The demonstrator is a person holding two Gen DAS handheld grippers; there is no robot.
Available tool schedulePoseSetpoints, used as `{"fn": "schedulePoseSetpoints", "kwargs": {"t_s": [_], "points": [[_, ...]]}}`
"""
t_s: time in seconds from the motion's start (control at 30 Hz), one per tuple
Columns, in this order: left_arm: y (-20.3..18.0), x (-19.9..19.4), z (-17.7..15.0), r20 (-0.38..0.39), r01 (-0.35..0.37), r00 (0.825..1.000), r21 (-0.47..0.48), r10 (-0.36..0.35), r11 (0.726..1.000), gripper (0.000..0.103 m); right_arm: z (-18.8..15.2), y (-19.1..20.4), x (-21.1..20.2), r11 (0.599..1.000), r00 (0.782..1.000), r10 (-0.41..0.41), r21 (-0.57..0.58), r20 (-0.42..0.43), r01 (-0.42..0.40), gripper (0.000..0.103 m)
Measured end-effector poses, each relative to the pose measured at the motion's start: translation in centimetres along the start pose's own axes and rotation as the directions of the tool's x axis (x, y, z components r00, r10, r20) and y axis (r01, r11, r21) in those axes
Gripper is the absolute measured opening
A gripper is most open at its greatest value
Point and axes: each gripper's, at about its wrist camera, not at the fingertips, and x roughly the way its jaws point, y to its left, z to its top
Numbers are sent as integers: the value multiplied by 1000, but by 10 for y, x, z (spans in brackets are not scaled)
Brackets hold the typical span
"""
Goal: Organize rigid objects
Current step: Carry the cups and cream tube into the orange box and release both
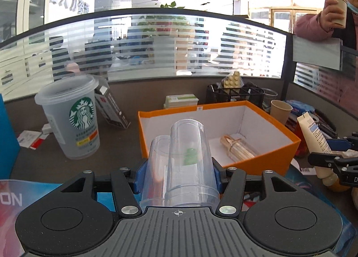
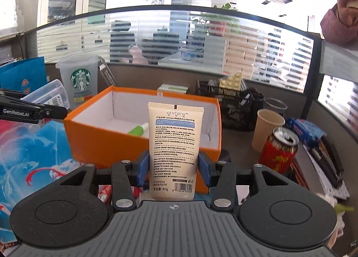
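Note:
My left gripper (image 1: 179, 167) is shut on a clear plastic container (image 1: 185, 152), which sticks out forward between the blue pads, just short of the orange box (image 1: 252, 163). The box is open, white inside, and holds a bundle of wooden sticks (image 1: 237, 147) and a green-capped item (image 2: 138, 129). My right gripper (image 2: 174, 165) is shut on a cream tube (image 2: 175, 145) with printed text, held upright in front of the orange box (image 2: 100, 143). The left wrist view shows that tube (image 1: 313, 131) at the far right; the right wrist view shows the clear container (image 2: 47, 93) at the far left.
A lidded Starbucks cup (image 1: 71, 118) stands left of the box. A paper cup (image 2: 267, 129), a red can (image 2: 279, 152) and a black mesh organizer (image 2: 237, 105) are to its right. A frosted glass partition (image 1: 156, 44) closes the desk's back. A person's hand (image 1: 331, 15) holds a cup, upper right.

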Motion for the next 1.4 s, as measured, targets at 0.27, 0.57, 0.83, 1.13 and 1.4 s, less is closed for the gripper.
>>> {"fn": "schedulePoseSetpoints", "kwargs": {"t_s": [0.27, 0.57, 0.83, 1.13, 1.4], "points": [[-6, 23, 28, -9, -14, 1000, 16, 14, 1000, 54, 31, -6, 15, 1000, 1000, 16, -2, 14, -16, 43], [-11, 63, 53, -63, -23, 998, 16, 24, 1000, 54, 65, -19, 47, 999, 999, 33, 21, -4, -33, 43], [-5, 120, 54, -193, -47, 980, -5, 46, 999, 54, 73, -35, 115, 998, 988, 39, 45, -152, -32, 43], [-5, 160, 42, -301, -58, 952, 11, 59, 998, 54, 61, -39, 168, 1000, 956, 12, 3, -292, -12, 43], [-15, 173, 46, -339, -89, 934, 78, 110, 993, 54, 61, -31, 191, 998, 932, -8, -57, -362, -14, 43]]}}
